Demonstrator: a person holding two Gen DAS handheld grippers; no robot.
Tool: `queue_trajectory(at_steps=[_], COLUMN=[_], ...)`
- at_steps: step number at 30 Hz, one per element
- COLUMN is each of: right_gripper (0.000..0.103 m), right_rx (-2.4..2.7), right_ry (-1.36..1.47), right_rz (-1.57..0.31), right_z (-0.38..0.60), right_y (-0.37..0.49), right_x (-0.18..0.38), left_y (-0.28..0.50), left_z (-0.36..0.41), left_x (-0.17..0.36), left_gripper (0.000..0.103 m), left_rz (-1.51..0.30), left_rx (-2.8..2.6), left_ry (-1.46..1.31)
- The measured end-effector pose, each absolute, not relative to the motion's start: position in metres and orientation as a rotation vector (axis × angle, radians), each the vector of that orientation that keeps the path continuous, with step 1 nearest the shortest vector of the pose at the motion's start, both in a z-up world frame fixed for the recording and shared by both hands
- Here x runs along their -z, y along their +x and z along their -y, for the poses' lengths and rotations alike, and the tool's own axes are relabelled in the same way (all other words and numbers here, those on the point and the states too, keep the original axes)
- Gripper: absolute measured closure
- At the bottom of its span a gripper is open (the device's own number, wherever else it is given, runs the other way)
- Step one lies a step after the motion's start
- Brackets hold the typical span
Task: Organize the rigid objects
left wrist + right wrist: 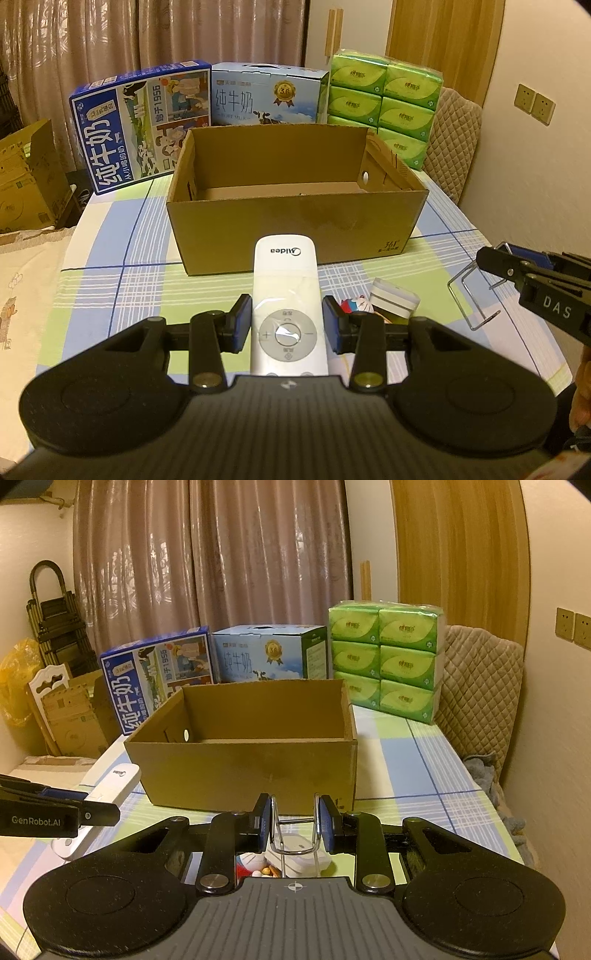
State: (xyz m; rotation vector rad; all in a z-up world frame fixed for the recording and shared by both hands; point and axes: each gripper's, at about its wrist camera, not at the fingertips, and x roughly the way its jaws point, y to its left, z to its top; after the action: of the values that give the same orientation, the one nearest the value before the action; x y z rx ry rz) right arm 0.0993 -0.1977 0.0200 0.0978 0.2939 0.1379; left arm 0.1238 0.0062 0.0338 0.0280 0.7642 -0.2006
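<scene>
1. Your left gripper (287,325) clamps the white remote (286,295) mid-body, above the surface before the open cardboard box (295,210). It looks light, stiff and slick.
2. Your right gripper (294,821) is pinched on a thin wire rack (294,827); it may flex, so hold its uprights.

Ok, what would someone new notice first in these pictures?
Probably the open cardboard box mid-table, with nothing visible inside. Just in front of it, the left gripper clamps a white remote, and the right gripper pinches a bent wire rack. Bright green tissue packs stand out behind the box, to its right.
</scene>
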Motion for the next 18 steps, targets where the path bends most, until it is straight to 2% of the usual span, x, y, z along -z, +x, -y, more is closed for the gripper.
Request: queue_trajectory(at_steps=[10,18], right_gripper=[0.079,0.079], right_rx=[-0.143,-0.164], right_ry=[0.102,0.118], right_rz=[-0.301,-0.292], right_z=[0.201,0.209], right_y=[0.109,0.141], right_x=[-0.020,-0.047], left_y=[0.133,0.166], left_z=[-0.007,-0.012], left_x=[-0.032,-0.045], left_gripper=[0.068,0.068], left_rz=[-0.765,-0.742], left_rx=[0.198,0.204], left_ry=[0.027,0.021])
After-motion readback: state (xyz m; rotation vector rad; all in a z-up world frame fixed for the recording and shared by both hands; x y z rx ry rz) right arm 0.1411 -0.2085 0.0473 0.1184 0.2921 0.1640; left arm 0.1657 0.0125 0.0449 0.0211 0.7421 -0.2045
